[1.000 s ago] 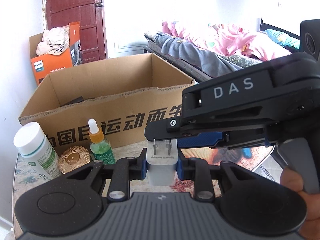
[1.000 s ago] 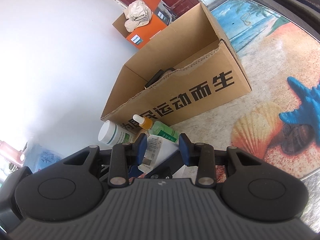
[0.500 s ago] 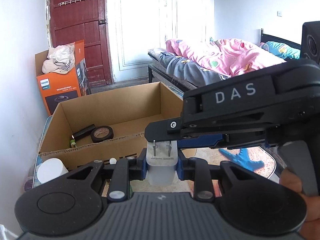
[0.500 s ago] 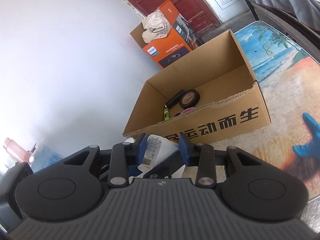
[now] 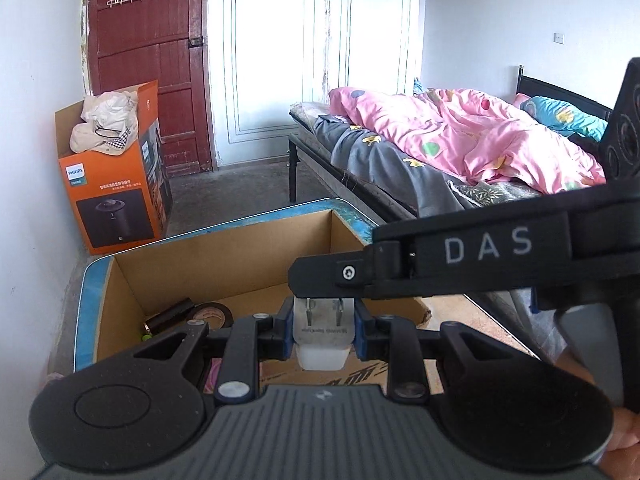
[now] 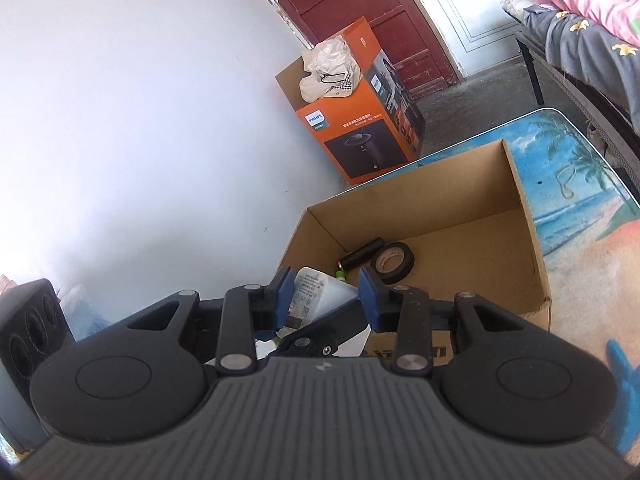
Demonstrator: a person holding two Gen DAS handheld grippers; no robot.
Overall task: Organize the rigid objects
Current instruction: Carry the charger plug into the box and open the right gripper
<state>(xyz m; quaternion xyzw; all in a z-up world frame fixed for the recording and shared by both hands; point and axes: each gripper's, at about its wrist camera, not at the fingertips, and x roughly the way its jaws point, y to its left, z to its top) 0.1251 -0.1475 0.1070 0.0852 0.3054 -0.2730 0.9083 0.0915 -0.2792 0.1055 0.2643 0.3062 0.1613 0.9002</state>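
Raised since a second ago: white charger (image 5: 323, 330), up from table level to just above the near wall of cardboard box (image 5: 224, 264), whose floor now shows. Pinched between the blue pads of left gripper (image 5: 322, 334), prongs toward 12 o'clock. Crossed over the prongs by a black finger of right gripper (image 6: 325, 296); jaws part-spread, one pad clear of charger. Inside box, at 10 o'clock from charger: tape roll (image 6: 393, 267) touching black cylinder (image 6: 362, 258). Farther out: orange carton (image 5: 114, 200) at 11 o'clock, bed (image 5: 460, 140) at 2 o'clock.
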